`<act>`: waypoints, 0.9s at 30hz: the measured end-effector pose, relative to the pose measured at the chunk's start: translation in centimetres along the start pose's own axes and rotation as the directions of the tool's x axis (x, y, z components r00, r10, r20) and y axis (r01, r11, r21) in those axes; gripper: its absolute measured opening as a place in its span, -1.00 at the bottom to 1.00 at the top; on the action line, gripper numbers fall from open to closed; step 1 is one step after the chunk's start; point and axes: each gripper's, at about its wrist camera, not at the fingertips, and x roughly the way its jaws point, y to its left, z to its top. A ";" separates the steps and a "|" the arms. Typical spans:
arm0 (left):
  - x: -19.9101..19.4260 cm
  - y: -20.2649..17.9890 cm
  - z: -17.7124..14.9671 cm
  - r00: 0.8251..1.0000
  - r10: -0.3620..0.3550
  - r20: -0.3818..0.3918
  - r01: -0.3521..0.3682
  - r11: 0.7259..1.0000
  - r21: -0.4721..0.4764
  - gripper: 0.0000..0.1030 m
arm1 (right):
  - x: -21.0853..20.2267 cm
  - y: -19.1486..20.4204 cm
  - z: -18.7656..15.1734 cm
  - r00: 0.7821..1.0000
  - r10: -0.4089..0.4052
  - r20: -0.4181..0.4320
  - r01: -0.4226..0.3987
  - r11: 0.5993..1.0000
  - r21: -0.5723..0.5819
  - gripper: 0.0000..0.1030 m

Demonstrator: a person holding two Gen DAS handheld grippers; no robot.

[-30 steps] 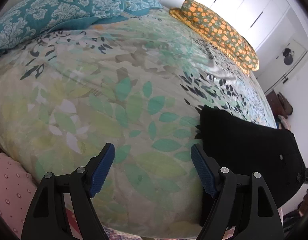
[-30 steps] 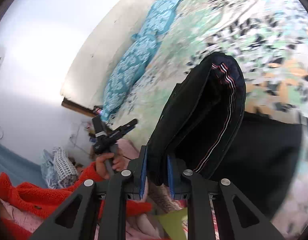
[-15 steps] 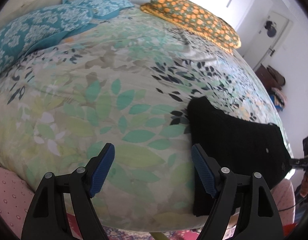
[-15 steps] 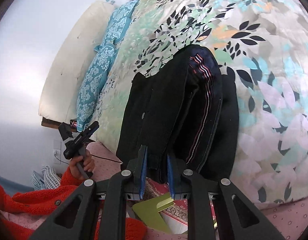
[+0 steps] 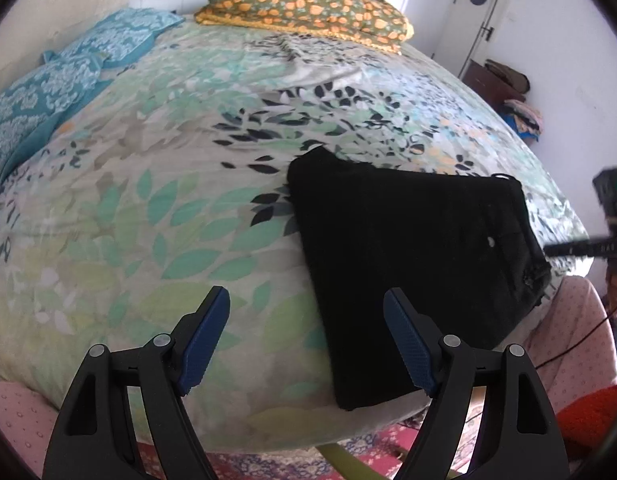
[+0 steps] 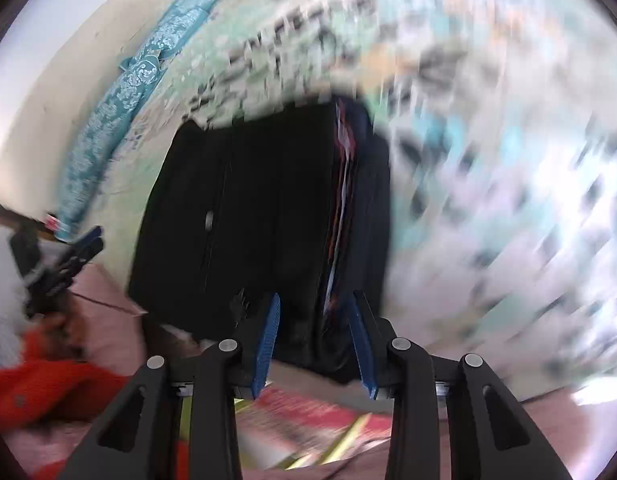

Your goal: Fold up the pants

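The left gripper (image 5: 306, 334) points down at a slant, its jaws wide apart with nothing between them. The right gripper (image 6: 314, 340) also points steeply down; its jaws are opening (dark cloth sits between the blue pads (image 6: 268, 340), apparently no longer squeezed).

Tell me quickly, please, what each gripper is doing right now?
Left gripper: open, holding nothing, above the bedspread.
Right gripper: fingers opening, with the edge of the folded black pants between them; grip looks released.
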 end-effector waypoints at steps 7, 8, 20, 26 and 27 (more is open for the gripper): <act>2.7 -5.8 -0.6 0.998 -0.023 -0.052 0.033 0.981 0.193 0.58 | 2.2 2.5 6.7 0.975 0.187 0.118 -0.187 0.982 -0.009 -0.30; 3.1 -6.4 -0.9 0.998 -0.011 -0.066 0.026 0.975 0.223 0.58 | 3.6 2.0 7.1 0.983 0.153 0.104 -0.155 0.988 0.018 -0.30; 2.5 -6.1 -1.5 0.993 -0.029 -0.115 0.048 0.984 0.172 0.63 | 1.7 3.2 2.1 0.995 0.010 0.102 -0.010 1.000 -0.001 -0.76; 4.1 -5.9 -1.4 0.985 0.033 -0.172 -0.011 0.992 0.127 0.70 | 3.4 5.9 -4.0 0.992 -0.105 -0.069 0.097 0.990 -0.106 -0.76; 4.8 -6.3 -1.8 0.979 0.063 -0.195 -0.033 0.988 0.149 0.71 | 4.2 5.6 -4.7 0.992 -0.100 -0.077 0.093 0.991 -0.091 -0.76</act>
